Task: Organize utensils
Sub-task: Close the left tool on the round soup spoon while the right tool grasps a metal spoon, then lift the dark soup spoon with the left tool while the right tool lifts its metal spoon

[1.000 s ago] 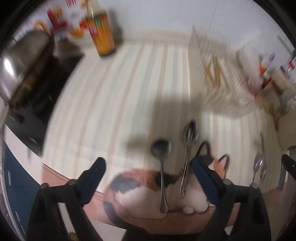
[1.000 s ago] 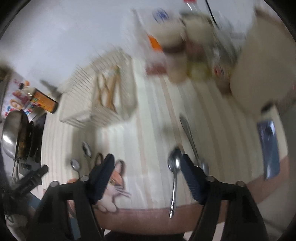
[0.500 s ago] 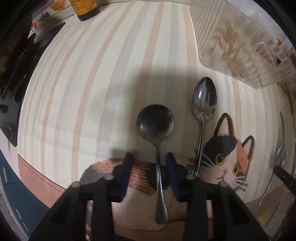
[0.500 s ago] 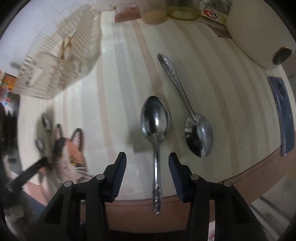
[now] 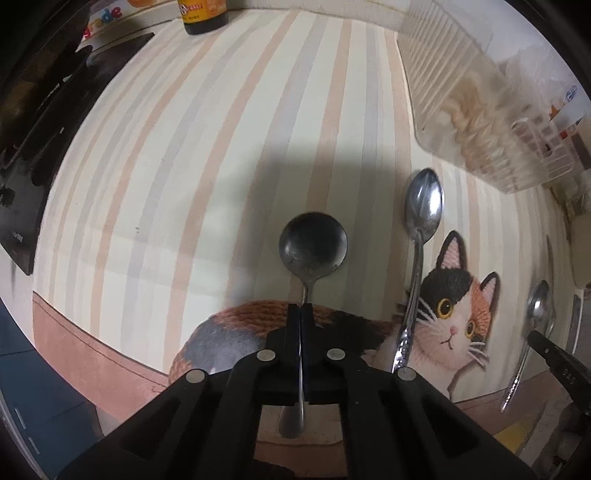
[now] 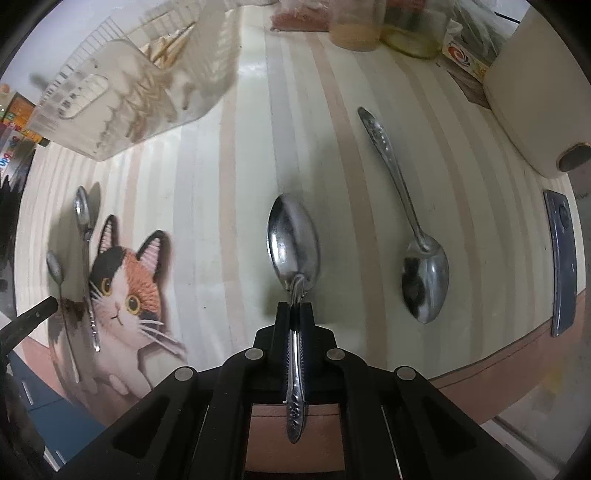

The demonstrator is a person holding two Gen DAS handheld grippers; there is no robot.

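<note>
Between the left gripper's [image 5: 301, 308] fingers sits the thin handle of a round-bowled spoon [image 5: 313, 245], and they're clamped right down on it, pads pressed together with the bowl just past the tips and the handle end poking out behind, over the cat's back. Just to the right of those fingers lies one oval spoon [image 5: 423, 210], bowl away, handle crossing the cat picture [image 5: 452, 306] printed on the striped mat [image 5: 221, 147]. Further right, two more spoons show near the black tip of the other gripper.

Over on the other side, the right gripper [image 6: 295, 306] is squeezed onto the neck of an oval spoon with a patterned handle [image 6: 293, 240], bowl just beyond the tips and the embossed end trailing back between the fingers. To the right of them lies one more spoon [image 6: 424, 280], flipped the other way, bowl near and handle pointing off.

So five spoons total by my count: two gripped, three loose on the mat.

Beyond the fingers, up and to the left in this view, stands one clear ribbed basket [image 6: 129, 96] with pale wooden sticks inside, can't tell what they are. Farther back there's a dark sauce bottle [image 5: 201, 16] and two jars [image 6: 356, 27].
</note>
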